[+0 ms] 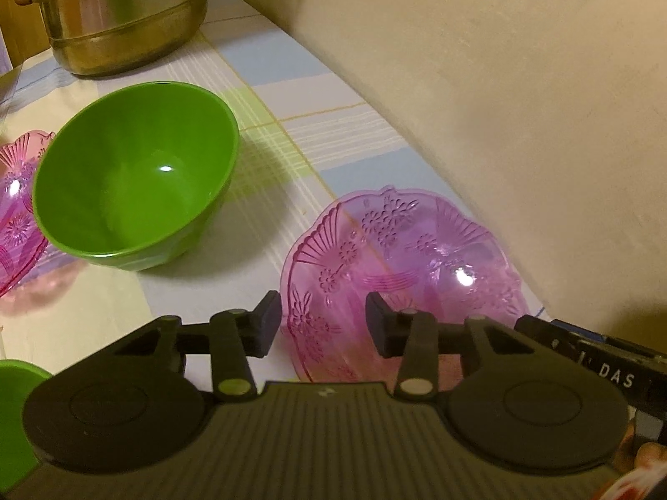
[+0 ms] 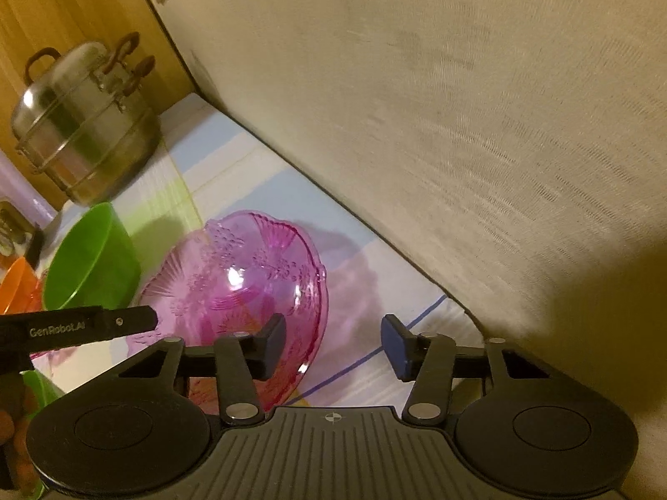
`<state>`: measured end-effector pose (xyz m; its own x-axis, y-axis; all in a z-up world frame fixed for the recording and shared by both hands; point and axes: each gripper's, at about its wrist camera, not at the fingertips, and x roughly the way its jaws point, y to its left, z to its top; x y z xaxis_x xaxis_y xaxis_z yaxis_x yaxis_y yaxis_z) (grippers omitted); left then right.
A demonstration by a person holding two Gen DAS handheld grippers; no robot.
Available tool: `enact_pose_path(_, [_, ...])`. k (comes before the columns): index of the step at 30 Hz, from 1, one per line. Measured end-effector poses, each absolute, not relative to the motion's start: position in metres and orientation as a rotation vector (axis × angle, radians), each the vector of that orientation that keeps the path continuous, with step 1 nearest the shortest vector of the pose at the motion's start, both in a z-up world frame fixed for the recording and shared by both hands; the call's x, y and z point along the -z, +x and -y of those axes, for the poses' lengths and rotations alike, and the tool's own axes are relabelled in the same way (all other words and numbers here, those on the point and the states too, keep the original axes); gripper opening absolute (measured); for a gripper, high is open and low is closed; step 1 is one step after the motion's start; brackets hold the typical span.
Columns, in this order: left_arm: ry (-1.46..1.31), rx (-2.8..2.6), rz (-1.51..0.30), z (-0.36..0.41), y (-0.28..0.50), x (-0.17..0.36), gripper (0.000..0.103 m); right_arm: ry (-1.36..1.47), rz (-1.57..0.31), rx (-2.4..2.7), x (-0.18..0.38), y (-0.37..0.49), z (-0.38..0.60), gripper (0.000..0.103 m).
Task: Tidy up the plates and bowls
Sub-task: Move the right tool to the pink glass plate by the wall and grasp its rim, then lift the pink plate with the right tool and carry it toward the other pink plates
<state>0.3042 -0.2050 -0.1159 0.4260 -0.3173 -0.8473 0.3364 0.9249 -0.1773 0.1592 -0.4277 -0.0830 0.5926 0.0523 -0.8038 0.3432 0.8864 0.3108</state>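
A clear pink patterned bowl (image 1: 417,250) (image 2: 241,283) stands upright on the checked tablecloth (image 1: 271,83), close to the wall. My left gripper (image 1: 323,327) is open and straddles the bowl's near left rim, one finger outside and one inside, with gaps at both pads. My right gripper (image 2: 333,346) is also open and straddles the opposite rim, its left finger (image 2: 271,346) inside the bowl and its right finger over the cloth. A green bowl (image 1: 133,175) (image 2: 91,258) sits upright just left of the pink one.
A second pink bowl (image 1: 16,216) lies at the far left, with another green piece (image 1: 16,408) at the near left edge. An orange bowl (image 2: 18,287) is behind the green one. A metal steamer pot (image 1: 125,12) (image 2: 83,125) stands at the back. The beige wall (image 1: 500,83) borders the right side.
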Motion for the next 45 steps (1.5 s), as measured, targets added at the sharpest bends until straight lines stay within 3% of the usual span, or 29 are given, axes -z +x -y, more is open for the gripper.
enact_pose_path(12, [0.039, 0.37, -1.074, 0.205, 0.314, 0.127, 0.02, 0.523, -0.967, 0.166, 0.1, 0.176, 0.429, 0.02])
enact_pose_path(17, [0.044, 0.363, -1.086, 0.205, 0.317, 0.132, 0.013, 0.528, -0.977, 0.161, 0.101, 0.183, 0.426, 0.012])
enact_pose_path(19, [0.045, 0.358, -1.085, 0.204, 0.317, 0.132, 0.009, 0.526, -0.976, 0.166, 0.101, 0.184, 0.426, 0.011])
enact_pose_path(29, [0.026, 0.37, -1.065, 0.198, 0.311, 0.118, 0.009, 0.524, -0.953, 0.166, 0.084, 0.178, 0.425, 0.01])
enact_pose_path(45, [-0.036, 0.291, -0.93, 0.132, 0.281, 0.032, 0.009, 0.491, -0.844, 0.064, -0.002, 0.165, 0.382, 0.009])
